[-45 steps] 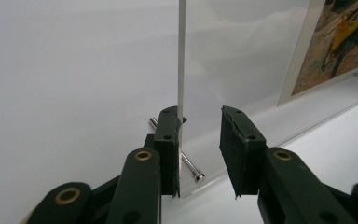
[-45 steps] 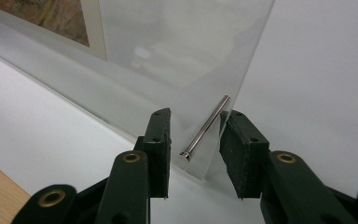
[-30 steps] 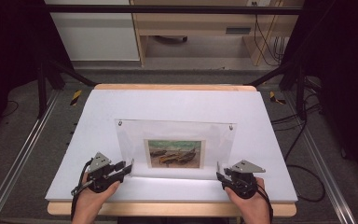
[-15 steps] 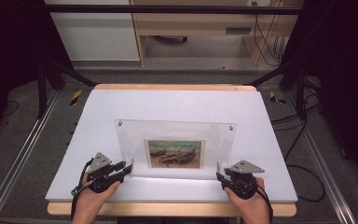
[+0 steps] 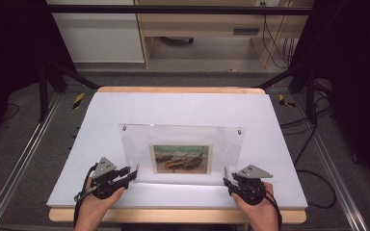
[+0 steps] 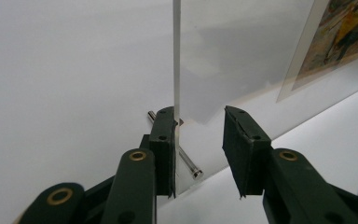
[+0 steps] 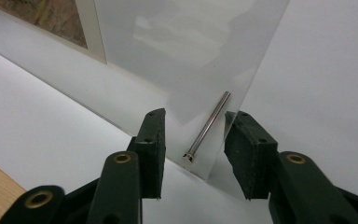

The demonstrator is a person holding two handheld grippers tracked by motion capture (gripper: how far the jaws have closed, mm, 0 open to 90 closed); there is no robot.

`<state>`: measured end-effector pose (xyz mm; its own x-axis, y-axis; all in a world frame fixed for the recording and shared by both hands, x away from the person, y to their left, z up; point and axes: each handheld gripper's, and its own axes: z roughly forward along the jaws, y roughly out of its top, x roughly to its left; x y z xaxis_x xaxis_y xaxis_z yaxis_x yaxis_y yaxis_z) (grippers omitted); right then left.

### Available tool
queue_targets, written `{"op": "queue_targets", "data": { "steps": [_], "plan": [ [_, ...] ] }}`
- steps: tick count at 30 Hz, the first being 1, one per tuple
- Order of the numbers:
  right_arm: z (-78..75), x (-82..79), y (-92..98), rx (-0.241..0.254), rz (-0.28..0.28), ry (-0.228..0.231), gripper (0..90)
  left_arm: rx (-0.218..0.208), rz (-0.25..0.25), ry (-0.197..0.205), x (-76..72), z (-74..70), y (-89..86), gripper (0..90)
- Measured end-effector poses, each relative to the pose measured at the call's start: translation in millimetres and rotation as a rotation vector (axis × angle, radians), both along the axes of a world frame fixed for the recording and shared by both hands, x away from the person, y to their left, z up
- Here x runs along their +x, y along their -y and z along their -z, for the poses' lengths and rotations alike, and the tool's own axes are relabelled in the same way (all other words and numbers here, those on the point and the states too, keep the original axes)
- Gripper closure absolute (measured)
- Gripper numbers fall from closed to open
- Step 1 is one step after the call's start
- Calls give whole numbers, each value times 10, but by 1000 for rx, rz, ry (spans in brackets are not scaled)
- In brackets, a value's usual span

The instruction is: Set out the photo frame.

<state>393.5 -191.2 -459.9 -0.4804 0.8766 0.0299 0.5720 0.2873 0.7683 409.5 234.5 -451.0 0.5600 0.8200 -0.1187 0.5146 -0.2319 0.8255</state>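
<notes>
White sheeting covers the counter (image 5: 183, 108), where a clear acrylic picture frame (image 5: 180, 149) stands upright, long axis crosswise. The left gripper (image 5: 131, 175) and right gripper (image 5: 227, 180) straddle its lower corners, jaws parted, not pinching; the right's have just been opening. Gripper views show steel standoff pins (image 7: 209, 127).

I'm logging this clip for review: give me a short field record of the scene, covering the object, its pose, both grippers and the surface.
object: clear acrylic photo frame holding a boat picture
pose: upright on the white table, on metal leg pins
left gripper: open, at the frame's lower left corner, panel edge between the fingers
right gripper: jaws just opening, straddling the lower right corner and its pin
hands: at the table's near edge
</notes>
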Motion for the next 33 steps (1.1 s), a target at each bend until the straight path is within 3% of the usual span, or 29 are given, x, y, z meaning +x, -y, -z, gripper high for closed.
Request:
{"op": "queue_targets", "data": {
  "steps": [4, 7, 8, 11, 14, 19, 22, 33],
  "plan": [
    [-19, 0, -27, 3, -8, 18, 464, 23, 8, 11, -7, 1, 33, 577],
    [-36, 9, -47, 1, -3, 21, 326, 88, 16, 44, -24, -18, 94, 464],
    [-39, 15, -44, -6, -4, 25, 294, 91, 16, 49, -25, -20, 112, 435],
    [-43, 22, -46, -5, -5, 40, 233, 73, 23, 43, -16, -8, 142, 318],
    [-56, 24, -53, -26, -5, 73, 176, 88, 28, 68, -24, -31, 166, 260],
    [-88, 17, -50, -32, 4, 124, 87, 66, 21, 90, -28, -58, 178, 132],
    [-106, 8, -45, -32, 0, 140, 75, 74, 21, 114, -34, -66, 181, 101],
    [-166, -71, -23, -11, -6, 177, 73, 35, 51, 149, -64, -128, 148, 72]
  ]
}}
